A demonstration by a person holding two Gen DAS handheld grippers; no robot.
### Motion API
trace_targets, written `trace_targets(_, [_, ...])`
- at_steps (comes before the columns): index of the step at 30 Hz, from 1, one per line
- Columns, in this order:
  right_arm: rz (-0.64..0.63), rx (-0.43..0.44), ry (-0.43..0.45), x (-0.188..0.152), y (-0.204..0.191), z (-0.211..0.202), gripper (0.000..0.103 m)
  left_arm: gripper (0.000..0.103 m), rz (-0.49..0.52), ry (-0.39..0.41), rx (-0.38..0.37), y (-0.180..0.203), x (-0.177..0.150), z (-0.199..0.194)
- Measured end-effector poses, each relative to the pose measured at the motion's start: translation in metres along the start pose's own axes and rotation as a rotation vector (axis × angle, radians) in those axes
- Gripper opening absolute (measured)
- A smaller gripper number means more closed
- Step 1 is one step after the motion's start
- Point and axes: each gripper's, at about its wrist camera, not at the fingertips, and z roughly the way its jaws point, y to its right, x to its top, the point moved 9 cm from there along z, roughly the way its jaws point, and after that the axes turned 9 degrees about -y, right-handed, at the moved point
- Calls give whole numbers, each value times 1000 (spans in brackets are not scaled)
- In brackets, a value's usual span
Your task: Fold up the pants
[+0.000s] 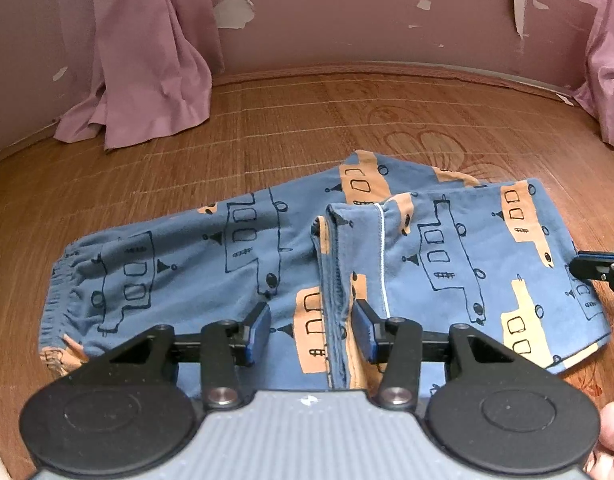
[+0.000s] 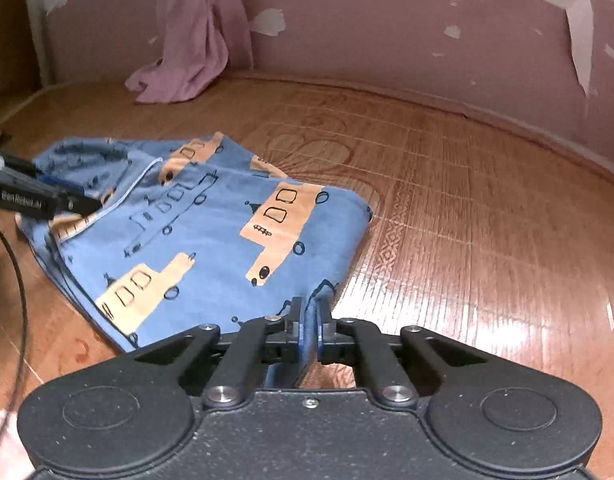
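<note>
Left claw (image 1: 311, 330) gapes over pants (image 1: 211, 256) hem.

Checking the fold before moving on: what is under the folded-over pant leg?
Under the folded leg lies the rest of the blue pants, on the woven mat. What lies beneath it is hidden.

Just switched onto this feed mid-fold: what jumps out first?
Blue pants printed with orange trucks lie partly folded on the brown woven mat, filling the middle. The left gripper straddles the folded cuff edge, open; the right gripper pinches the pants' near corner. A pink curtain hangs far left.
</note>
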Motion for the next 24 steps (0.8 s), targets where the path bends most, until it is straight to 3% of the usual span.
trace_targets(7, [-43, -23, 8, 0, 0, -2, 7, 49, 7, 18, 13, 4, -1, 0])
trace_targets(10, [-99, -66, 82, 13, -13, -16, 19, 56, -8, 21, 2, -2, -1, -1])
trace_targets(11, [-131, -51, 105, 19, -23, -21, 23, 57, -16, 23, -4, -5, -2, -2])
trace_targets(14, [-239, 54, 135, 36, -65, -19, 53, 65, -38, 45, -12, -14, -4, -9])
trace_targets(15, [-279, 82, 139, 40, -80, -15, 57, 67, -55, 67, 0, -20, -7, -14])
trace_targets(17, [-362, 112, 142, 47, -109, -4, 60, 72, -103, 118, 45, -37, -13, -25])
trace_targets(20, [-480, 141, 149, 54, -151, 12, 74, 73, -233, 167, 159, -74, -33, -41])
trace_targets(22, [-558, 124, 139, 52, -173, 22, 75, 73, -347, 173, 234, -103, -51, -50])
trace_targets(24, [-589, 94, 170, 49, -182, 25, 75, 70, -473, 173, 231, -127, -68, -53])
